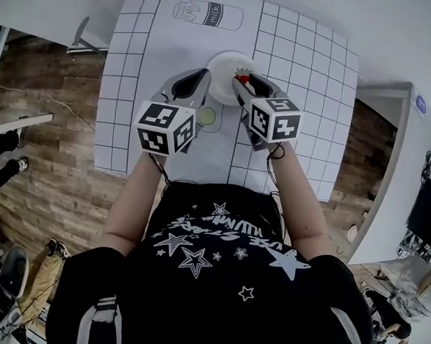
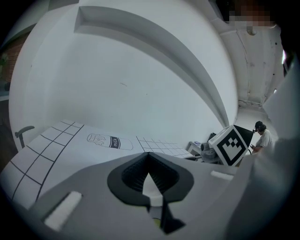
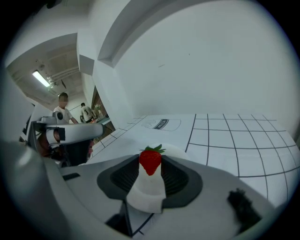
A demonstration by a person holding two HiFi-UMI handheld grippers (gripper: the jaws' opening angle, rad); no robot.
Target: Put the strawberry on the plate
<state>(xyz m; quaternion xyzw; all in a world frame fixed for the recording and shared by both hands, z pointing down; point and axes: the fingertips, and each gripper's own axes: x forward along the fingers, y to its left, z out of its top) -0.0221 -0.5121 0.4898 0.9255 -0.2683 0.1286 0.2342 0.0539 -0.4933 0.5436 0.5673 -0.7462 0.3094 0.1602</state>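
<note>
The strawberry (image 1: pixel 241 77) is red with green leaves, and my right gripper (image 1: pixel 244 83) is shut on it at its fingertips, over the right edge of the white plate (image 1: pixel 223 64). In the right gripper view the strawberry (image 3: pixel 150 161) stands upright between the jaws of that gripper (image 3: pixel 151 165), with the plate's rim (image 3: pixel 178 150) just behind it. My left gripper (image 1: pixel 205 74) reaches to the plate's left edge. In its own view the left gripper (image 2: pixel 149 157) has its jaws together at the tips, holding nothing.
The plate sits on a white grid mat (image 1: pixel 133 88) with a printed milk carton (image 1: pixel 208 15) at the far end. A small green round thing (image 1: pixel 206 116) lies on the mat between my grippers. Wooden floor shows at both sides of the table.
</note>
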